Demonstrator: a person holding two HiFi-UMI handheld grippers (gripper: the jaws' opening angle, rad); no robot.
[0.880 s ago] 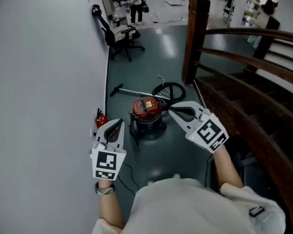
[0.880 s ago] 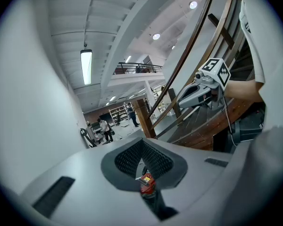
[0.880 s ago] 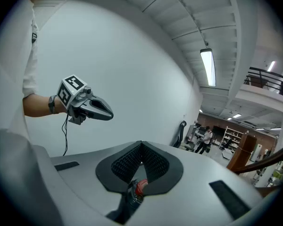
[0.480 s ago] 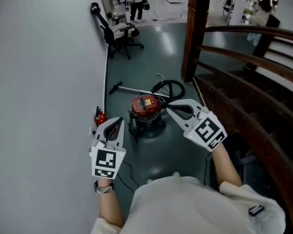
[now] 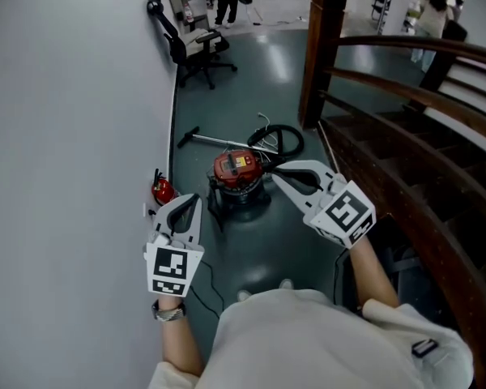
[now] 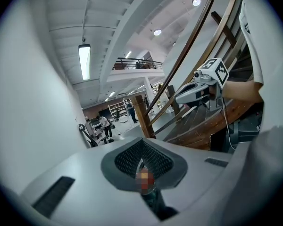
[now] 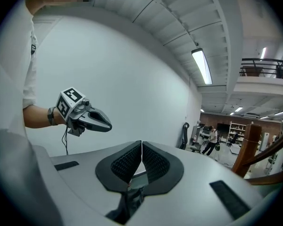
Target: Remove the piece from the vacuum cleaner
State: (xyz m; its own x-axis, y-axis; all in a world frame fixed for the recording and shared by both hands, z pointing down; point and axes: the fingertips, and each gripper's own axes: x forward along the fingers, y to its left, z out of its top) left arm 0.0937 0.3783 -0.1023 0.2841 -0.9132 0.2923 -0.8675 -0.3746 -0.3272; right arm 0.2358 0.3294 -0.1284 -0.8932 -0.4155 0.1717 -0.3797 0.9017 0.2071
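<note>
A red canister vacuum cleaner stands on the dark floor below me, its black hose coiled behind it and a metal wand lying toward the wall. My left gripper is held in the air to the vacuum's left, shut and empty. My right gripper hovers at the vacuum's right, also shut with nothing between its jaws. In the left gripper view the right gripper shows against the stair rail; in the right gripper view the left gripper shows against the white wall. Neither touches the vacuum.
A white wall runs along the left, with a small red object at its foot. A wooden staircase with railings and a post fills the right. An office chair stands farther back; people stand in the distance.
The view has shifted slightly, so the vacuum and both grippers sit a little higher and further left in frame. Both grippers stay shut and empty.
</note>
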